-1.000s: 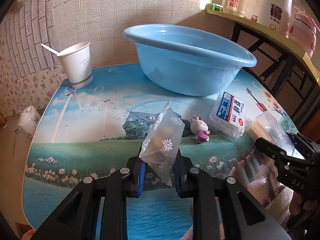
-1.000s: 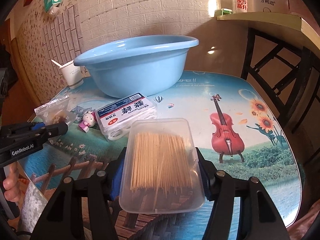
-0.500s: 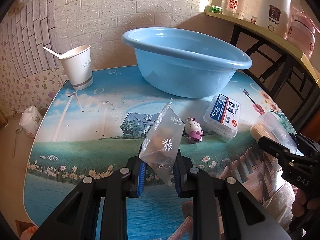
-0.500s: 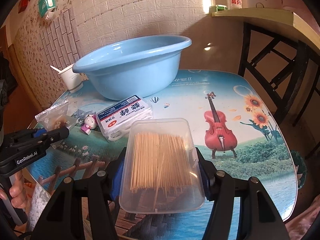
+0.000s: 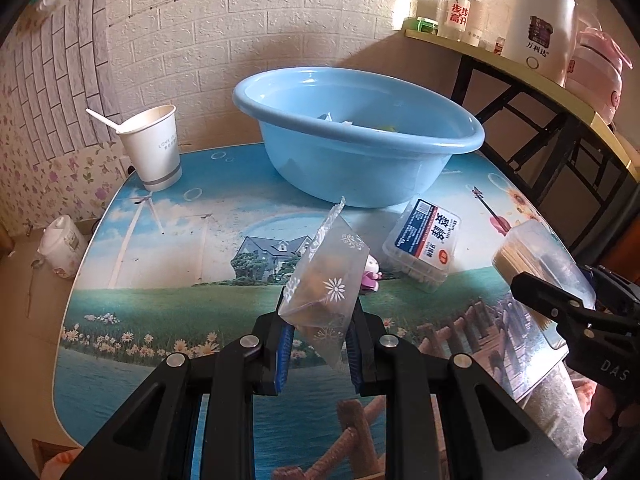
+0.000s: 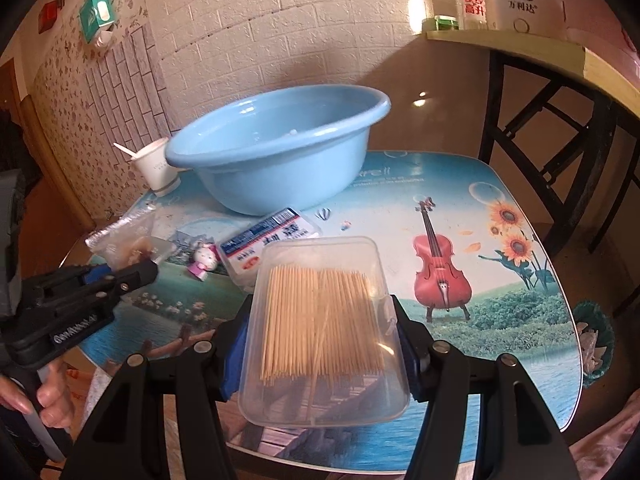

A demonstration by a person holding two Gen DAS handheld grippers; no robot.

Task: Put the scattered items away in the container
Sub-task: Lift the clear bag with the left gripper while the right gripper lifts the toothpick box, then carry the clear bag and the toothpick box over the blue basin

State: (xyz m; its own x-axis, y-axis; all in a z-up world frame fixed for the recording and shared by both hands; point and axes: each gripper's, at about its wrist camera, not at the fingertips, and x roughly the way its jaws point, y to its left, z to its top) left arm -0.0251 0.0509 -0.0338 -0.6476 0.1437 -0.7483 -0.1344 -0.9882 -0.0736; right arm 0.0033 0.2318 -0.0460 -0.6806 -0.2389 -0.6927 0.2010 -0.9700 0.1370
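Note:
A blue plastic basin stands at the back of the table, with some items inside. My left gripper is shut on a clear snack bag with flower print, held above the table's front. My right gripper is shut on a clear box of toothpicks, held above the table's front right. A white packet with red and blue label and a small pink cat figurine lie in front of the basin.
A paper cup with a spoon stands left of the basin. A shelf with bottles and a white kettle is at the right, on black legs. A brick-pattern wall is behind. A white pot sits on the floor at left.
Both grippers have risen with their loads, so the basin's inside now shows in the left wrist view. The items on the table have not moved.

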